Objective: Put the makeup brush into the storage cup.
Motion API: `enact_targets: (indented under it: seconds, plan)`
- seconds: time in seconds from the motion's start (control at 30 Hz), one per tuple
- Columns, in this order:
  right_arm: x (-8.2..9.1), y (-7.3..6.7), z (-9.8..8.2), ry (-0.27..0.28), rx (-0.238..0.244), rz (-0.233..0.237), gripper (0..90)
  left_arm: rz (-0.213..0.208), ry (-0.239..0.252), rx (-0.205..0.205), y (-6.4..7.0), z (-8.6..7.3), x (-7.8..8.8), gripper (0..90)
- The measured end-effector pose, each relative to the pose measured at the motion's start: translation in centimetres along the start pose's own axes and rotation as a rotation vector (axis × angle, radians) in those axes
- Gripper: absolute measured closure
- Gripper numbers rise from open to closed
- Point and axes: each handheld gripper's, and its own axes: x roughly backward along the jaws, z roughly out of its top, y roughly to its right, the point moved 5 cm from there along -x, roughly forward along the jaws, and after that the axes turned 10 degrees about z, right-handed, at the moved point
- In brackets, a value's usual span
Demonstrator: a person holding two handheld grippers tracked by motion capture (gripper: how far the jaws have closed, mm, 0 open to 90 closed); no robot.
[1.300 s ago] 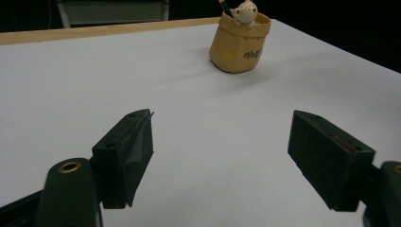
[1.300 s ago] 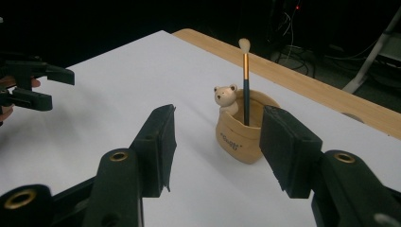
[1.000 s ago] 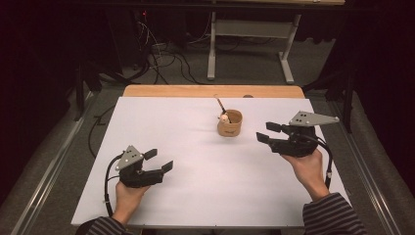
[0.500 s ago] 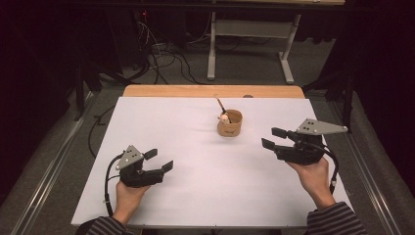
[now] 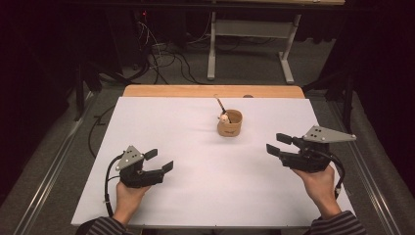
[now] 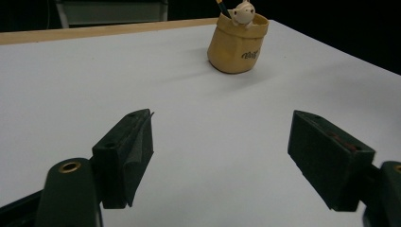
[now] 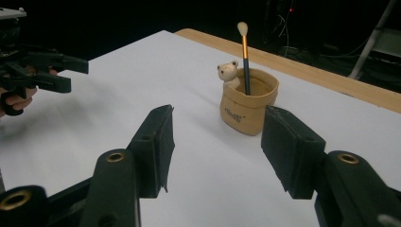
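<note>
Right claw (image 5: 274, 144) is hanging wide and empty at right of frame, pointing toward the tan cup (image 5: 229, 123) holding a brush (image 7: 244, 52), likely lining up a reach. Left claw (image 5: 159, 160), lower left, is also gaping with nothing held, resting low over the white counter (image 5: 161, 117).

A white worktop (image 5: 195, 147) carried the scene; beyond it, at twelve o'clock, cables (image 5: 166, 54) lay on grey floor (image 5: 244, 68).

The cup (image 5: 229, 123) stands on the table (image 5: 161, 122) — right of centre, towards the far edge; a brush (image 5: 220, 105) stands in it.
</note>
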Motion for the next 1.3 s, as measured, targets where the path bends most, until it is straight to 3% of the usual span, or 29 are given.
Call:
enact_targets:
  seconds: [0.63,1.3]
  plan:
    - [0.7,-1.8,-1.8,0.002,-0.006,0.001,45.8,-0.003,0.003,0.002,0.1,0.0,0.1,23.8]
    - [0.4,-2.6,-3.9,-0.014,-0.032,0.021,45.6,-0.003,0.003,0.004,0.1,0.0,0.1,23.8]
